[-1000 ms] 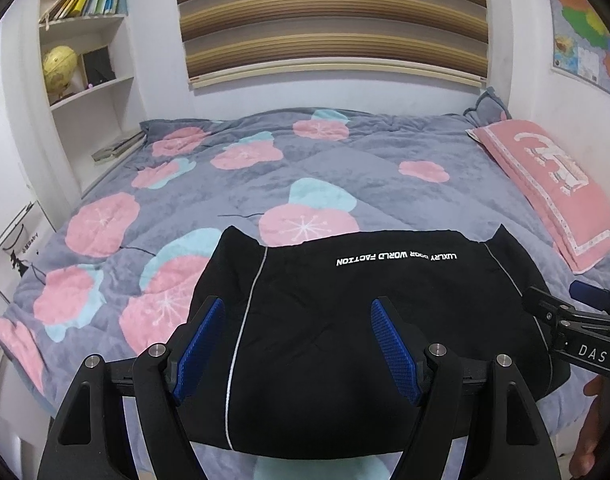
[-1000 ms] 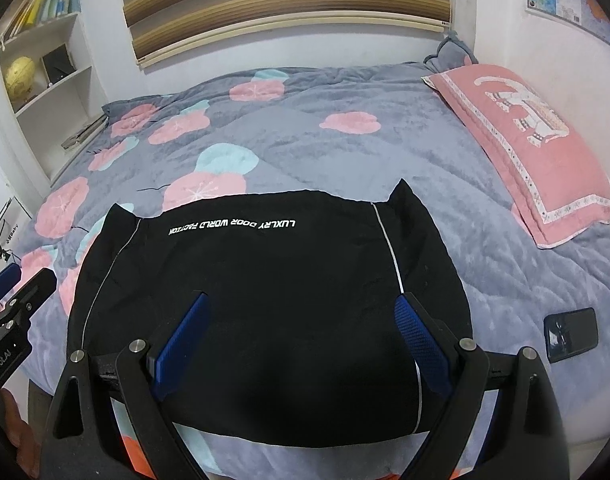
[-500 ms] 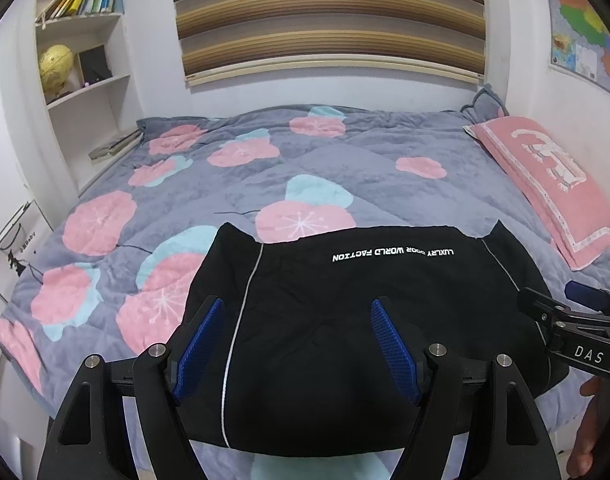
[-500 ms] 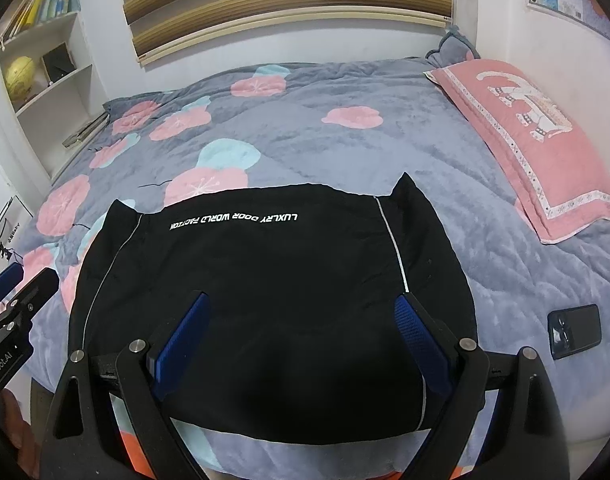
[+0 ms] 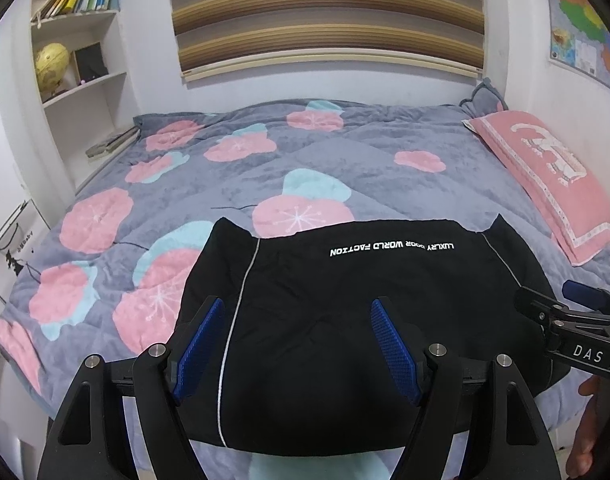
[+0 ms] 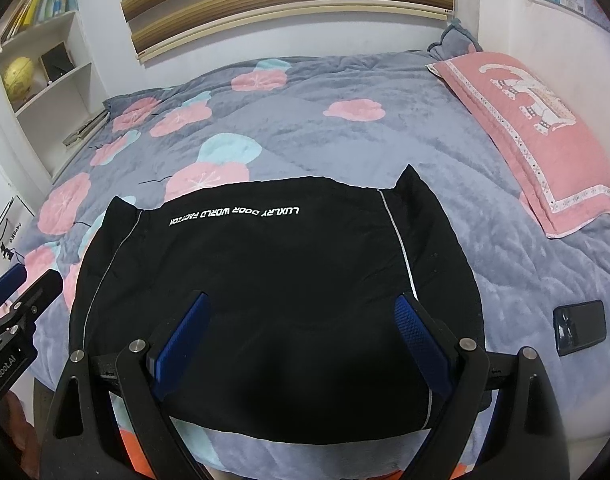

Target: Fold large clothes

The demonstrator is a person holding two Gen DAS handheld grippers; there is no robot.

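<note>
Two wrist views, same bed. Black garment (image 5: 345,320) folded flat on near edge of floral quilt (image 5: 233,176), white lettering at its far edge. Left gripper (image 5: 297,344) released, jaws wide above cloth, nothing pinched. Right gripper (image 6: 301,340) likewise spread, empty. Only right view shows dark phone (image 6: 580,326) beside garment; pink pillow (image 6: 533,136) in both.

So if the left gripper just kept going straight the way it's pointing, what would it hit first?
Most likely the black garment. The left gripper is open and angled down at it, with nothing in between, though depth is hard to judge.
</note>
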